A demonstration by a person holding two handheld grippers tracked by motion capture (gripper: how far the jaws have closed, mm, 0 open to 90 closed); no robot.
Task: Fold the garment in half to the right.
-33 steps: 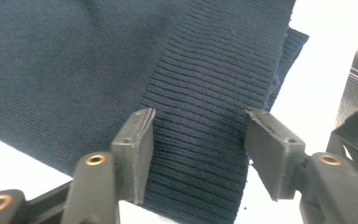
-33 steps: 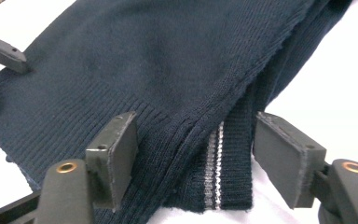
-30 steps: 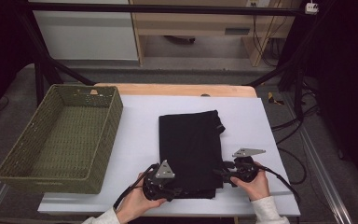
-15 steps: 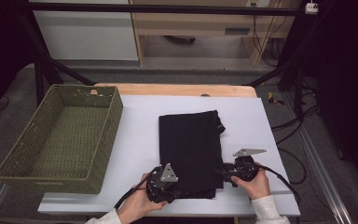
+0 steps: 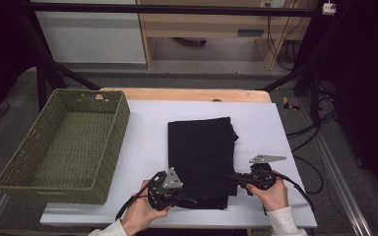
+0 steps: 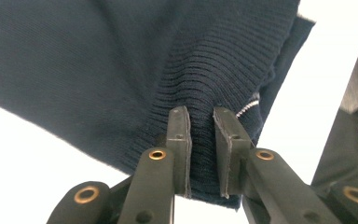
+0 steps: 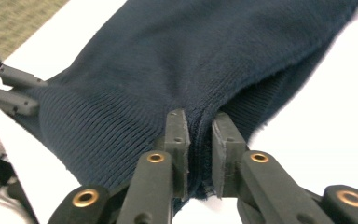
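Tongs hide the dark garment's [image 5: 202, 152] near corners.

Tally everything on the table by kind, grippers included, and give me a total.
Folded dark knit garment with ribbed hem: 1
Green woven rectangular basket: 1
Hand-held two-jaw grippers: 2, the left gripper and the right gripper, each with its jaws clamped on the garment's ribbed near edge
Total: 4
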